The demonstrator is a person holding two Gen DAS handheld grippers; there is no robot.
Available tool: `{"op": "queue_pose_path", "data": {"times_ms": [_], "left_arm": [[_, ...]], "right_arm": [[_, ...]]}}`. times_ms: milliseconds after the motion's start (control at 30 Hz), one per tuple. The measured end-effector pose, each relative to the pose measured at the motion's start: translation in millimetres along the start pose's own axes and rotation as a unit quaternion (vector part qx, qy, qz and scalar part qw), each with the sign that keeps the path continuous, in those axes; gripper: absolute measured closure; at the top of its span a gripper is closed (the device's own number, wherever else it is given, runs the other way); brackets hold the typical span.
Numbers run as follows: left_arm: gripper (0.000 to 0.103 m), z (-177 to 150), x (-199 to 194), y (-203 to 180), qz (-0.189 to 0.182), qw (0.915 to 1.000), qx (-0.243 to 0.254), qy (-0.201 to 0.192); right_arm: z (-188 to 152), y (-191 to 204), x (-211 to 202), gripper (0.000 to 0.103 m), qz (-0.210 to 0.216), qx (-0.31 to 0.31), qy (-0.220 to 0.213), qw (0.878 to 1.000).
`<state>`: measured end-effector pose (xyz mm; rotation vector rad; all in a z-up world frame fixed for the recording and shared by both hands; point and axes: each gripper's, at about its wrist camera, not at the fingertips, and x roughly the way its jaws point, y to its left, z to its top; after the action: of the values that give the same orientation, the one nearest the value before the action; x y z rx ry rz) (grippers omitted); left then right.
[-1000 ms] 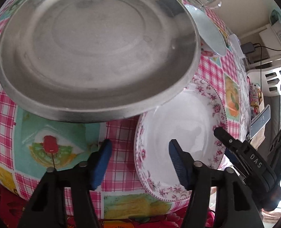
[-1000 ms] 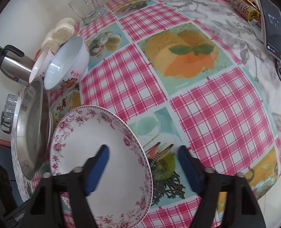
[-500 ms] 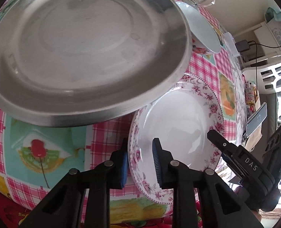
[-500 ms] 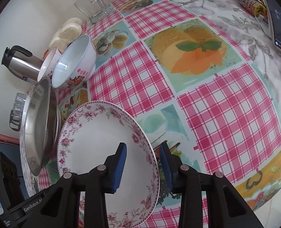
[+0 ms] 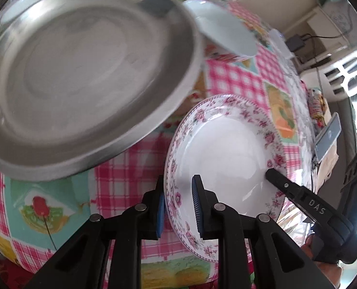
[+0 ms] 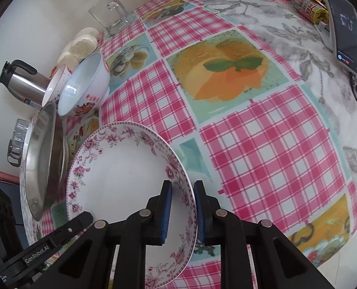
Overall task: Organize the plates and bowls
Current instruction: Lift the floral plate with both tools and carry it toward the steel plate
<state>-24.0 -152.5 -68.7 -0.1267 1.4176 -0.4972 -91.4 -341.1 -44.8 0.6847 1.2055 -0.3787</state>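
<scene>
Lower centre of both views: the left gripper [image 5: 178,204] and right gripper [image 6: 182,213], jaws just closed, each clamp opposite rims of the floral plate [image 5: 226,159]; blurred steel plate [image 5: 86,77] upper left

The left claw [image 5: 178,204], black-armed with blue ribbed pads, points steeply down, its jaws drawn in tight on the near rim of the white floral-edged plate [image 5: 226,149]. The right claw [image 6: 182,213], of the same build, also points steeply down; its jaws have just been closing and now pinch the plate's opposite rim.
</scene>
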Motion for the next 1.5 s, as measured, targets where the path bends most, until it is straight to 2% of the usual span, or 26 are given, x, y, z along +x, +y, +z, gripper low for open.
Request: {"op": "queue_pose_path", "data": {"times_ms": [233,400,733,1000,1267,1500], "left_arm": [[0.081,11,-3,-28,-0.005,0.9984,0.050,-0.025],[0.081,15,-8,-35,-0.018,0.9973,0.061,-0.036],[0.081,17,-43,-46,-0.033,0.9912,0.092,-0.090],[0.081,22,-74,-44,-0.057,0.9849,0.099,-0.130],[0.081,28,-105,-27,-0.052,0.9798,0.093,-0.169],[0.081,35,-123,-2,-0.058,0.9783,0.067,-0.187]], "right_arm": [[2,-21,-14,0.083,0.014,0.024,-0.016,0.999],[3,-27,-26,0.083,0.015,0.026,-0.034,0.999],[8,-15,-50,0.083,0.008,0.002,-0.078,0.997],[9,-5,-68,0.083,0.037,0.002,-0.120,0.992],[3,20,-82,0.083,0.073,-0.015,-0.159,0.985],[-2,49,-85,0.083,0.092,-0.038,-0.172,0.980]]}}
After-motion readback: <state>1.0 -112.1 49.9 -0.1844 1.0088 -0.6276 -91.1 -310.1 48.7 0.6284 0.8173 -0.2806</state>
